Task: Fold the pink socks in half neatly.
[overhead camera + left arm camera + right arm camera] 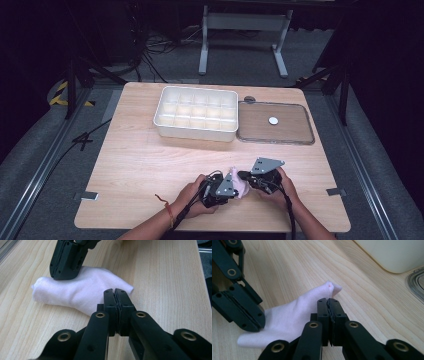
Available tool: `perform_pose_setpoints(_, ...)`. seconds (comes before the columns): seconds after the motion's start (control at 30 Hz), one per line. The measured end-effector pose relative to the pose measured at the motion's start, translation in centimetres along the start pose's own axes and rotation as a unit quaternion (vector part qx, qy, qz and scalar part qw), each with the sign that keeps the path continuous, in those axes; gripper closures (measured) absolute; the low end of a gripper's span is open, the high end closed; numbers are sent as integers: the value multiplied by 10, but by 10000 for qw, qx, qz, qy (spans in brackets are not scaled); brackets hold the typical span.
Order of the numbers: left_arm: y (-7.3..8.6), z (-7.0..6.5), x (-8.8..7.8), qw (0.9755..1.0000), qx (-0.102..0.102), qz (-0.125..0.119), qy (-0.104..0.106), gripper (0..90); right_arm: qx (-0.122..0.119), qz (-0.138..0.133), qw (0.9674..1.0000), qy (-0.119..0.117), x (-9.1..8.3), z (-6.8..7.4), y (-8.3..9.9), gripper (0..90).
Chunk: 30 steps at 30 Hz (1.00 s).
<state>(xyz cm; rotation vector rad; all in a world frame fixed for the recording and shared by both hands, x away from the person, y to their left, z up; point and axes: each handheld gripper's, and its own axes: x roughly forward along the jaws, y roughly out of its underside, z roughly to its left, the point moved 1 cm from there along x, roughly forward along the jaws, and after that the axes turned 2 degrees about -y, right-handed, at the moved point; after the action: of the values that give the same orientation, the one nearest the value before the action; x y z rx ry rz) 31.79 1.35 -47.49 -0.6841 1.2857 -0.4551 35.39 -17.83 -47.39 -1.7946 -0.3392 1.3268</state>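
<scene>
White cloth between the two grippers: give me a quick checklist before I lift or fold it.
1. Left gripper shut on the white cloth: ok, jaws closed at its near edge.
2. Right gripper shut on the cloth: ok, jaws closed on the fabric near its raised corner.
3. Cloth lies on the table, not snagged: ok, it rests on bare wood.
4. Cloth flat and unfolded: not ok, it is bunched and creased.
5. Compartment tray and clear lid out of the way: ok, both sit at the far side.
6. How much fabric each grip holds: cannot tell.
</scene>
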Motion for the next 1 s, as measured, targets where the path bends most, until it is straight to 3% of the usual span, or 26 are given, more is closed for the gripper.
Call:
perform_pose_setpoints(0.23, -2, -5, 1, 10000, 46, 63, 62, 881, 5, -3, 10000, 31, 1, 0, 0, 883)
perform_pose_setpoints(0.3, -3, -6, 1, 9999, 161, 36, 11, 879, 5, -21, 10000, 27, 1, 0, 0, 884)
perform_pose_setpoints(0.37, -5, -4, -2, 9998, 62, -155, 120, 861, 14, -29, 10000, 32, 1, 0, 0, 884)
perform_pose_setpoints(0.47, -11, 1, -5, 9994, -35, -342, 107, 854, -2, -29, 10000, 40, 1, 0, 1, 885)
perform_pose_setpoints(0.67, -11, 3, 11, 9994, -85, -296, 183, 849, -8, -5, 10000, 53, 0, 2, 1, 885)
perform_pose_setpoints(0.73, -9, 4, 11, 9990, -173, -326, 240, 851, -9, -9, 10000, 47, 0, 2, 1, 886)
perform_pose_setpoints(0.83, -7, -1, 12, 9994, -108, -301, 148, 855, -15, -5, 10000, 31, 0, 1, 0, 885)
perform_pose_setpoints(1.0, -7, -2, 13, 9994, -160, -274, 168, 867, -30, 16, 10000, 72, 0, 1, 0, 862)
